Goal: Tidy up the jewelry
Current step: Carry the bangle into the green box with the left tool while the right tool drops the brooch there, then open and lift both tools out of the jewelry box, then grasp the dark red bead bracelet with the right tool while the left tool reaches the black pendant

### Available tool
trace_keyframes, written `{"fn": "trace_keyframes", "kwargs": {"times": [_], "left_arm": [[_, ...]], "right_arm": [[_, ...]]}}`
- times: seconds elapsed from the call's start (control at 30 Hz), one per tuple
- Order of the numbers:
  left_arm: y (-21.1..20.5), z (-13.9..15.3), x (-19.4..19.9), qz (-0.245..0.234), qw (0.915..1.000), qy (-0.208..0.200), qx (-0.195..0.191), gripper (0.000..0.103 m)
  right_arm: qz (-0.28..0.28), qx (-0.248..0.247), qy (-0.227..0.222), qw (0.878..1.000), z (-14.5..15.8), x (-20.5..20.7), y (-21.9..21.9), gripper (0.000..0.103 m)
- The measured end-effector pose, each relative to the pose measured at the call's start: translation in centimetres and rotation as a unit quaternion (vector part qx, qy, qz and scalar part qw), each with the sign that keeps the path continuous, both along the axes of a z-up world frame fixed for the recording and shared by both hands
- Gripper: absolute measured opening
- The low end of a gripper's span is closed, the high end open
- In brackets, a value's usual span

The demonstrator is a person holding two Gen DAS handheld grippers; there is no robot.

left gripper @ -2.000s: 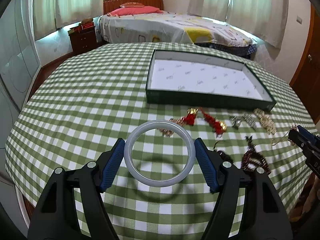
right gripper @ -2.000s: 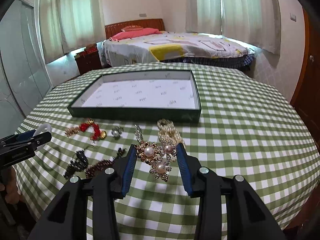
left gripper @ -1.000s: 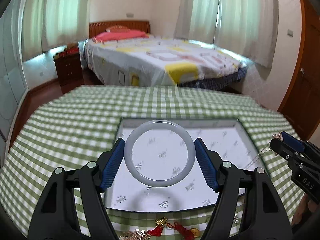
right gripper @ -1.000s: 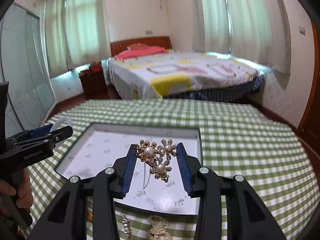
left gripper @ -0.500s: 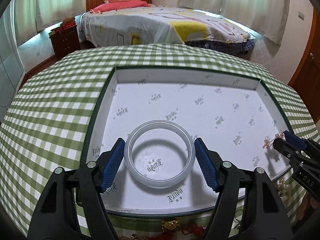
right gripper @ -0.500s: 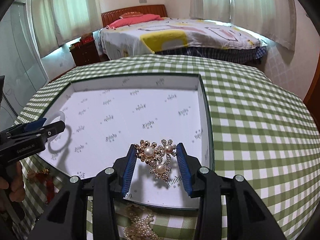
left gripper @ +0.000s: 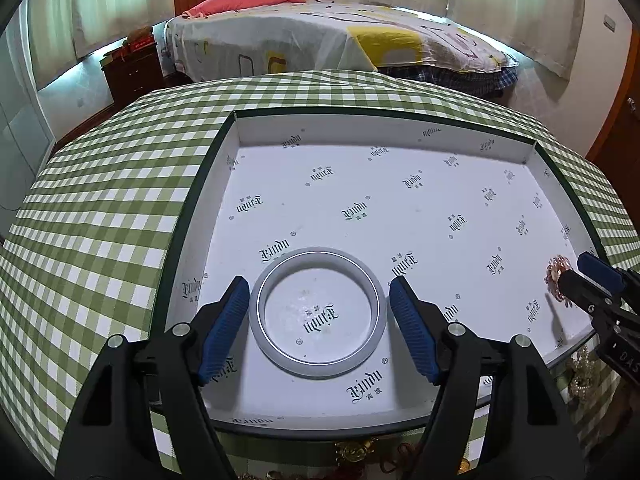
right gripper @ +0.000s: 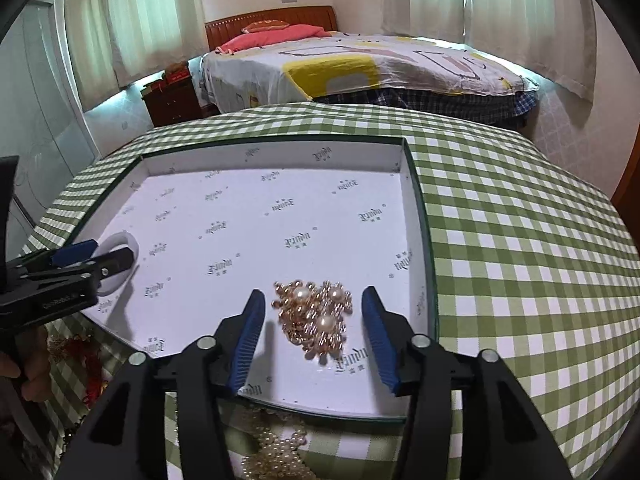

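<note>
- left gripper [left gripper: 319, 314]: fingers spread wide, gripping nothing. The pale bangle [left gripper: 318, 312] lies flat on the tray floor between the fingers, small gaps either side; looks set down there, near the tray's left wall.
- tray [left gripper: 224, 148]: shallow, dark green rim, white printed liner. Both pieces sit inside it, well apart, probably to keep them sorted.
- right gripper [right gripper: 313, 326]: fingers wide apart, holding nothing. The pearl brooch [right gripper: 314, 318], gold with three pearls, lies between the fingers, touching neither, slightly blurred, so I cannot tell if it is fully settled. It is close to the tray's near edge and right wall.
- Below the right fingers, a pearl strand [right gripper: 276, 454] waits on the desk [right gripper: 520, 240] outside the tray; red and gold pieces [right gripper: 80, 350] lie left of it.
- Desk has a green-white check cloth. Bedroom behind: bed [left gripper: 340, 36], curtains.
</note>
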State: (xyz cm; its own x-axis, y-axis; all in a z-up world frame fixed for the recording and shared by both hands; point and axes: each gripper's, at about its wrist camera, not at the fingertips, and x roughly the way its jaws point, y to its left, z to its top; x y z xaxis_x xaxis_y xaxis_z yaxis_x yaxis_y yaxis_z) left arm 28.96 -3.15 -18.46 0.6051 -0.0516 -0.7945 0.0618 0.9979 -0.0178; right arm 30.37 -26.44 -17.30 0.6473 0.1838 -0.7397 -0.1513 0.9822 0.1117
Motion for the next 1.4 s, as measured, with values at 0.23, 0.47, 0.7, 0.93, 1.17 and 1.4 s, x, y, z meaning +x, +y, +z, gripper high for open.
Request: {"fn": "trace_keyframes", "kwargs": {"times": [0.23, 0.47, 0.7, 0.93, 1.17, 1.4], "left_arm": [[-0.3, 1.0, -0.5, -0.002, 0.9998, -0.020, 0.000, 0.078], [0.2, 3.5, -3.5, 0.007, 0.9980, -0.062, -0.005, 0.078], [1.2, 4.7, -9.2, 0.017, 0.9966, -0.081, 0.004, 0.078], [3.3, 4.5, -15.1, 0.034, 0.9967, -0.073, 0.011, 0.078], [4.9, 4.6, -19.5, 0.050, 0.9953, -0.082, 0.016, 0.078], [5.8, 4.5, -20.8, 0.060, 0.9947, -0.083, 0.016, 0.078]], "right_arm": [[-0.008, 0.011, -0.021, 1.000, 1.4, -1.2, -0.1, 0.055], [-0.014, 0.015, -0.051, 0.999, 3.5, -4.9, 0.8, 0.057], [-0.012, 0.009, -0.058, 0.998, 3.6, -9.9, 2.1, 0.057], [0.007, 0.016, -0.042, 0.999, 2.7, -14.4, 4.0, 0.057], [0.037, 0.021, -0.031, 0.999, 1.7, -16.7, 6.3, 0.062], [0.048, 0.007, -0.012, 0.999, 0.2, -17.1, 8.1, 0.066]]}}
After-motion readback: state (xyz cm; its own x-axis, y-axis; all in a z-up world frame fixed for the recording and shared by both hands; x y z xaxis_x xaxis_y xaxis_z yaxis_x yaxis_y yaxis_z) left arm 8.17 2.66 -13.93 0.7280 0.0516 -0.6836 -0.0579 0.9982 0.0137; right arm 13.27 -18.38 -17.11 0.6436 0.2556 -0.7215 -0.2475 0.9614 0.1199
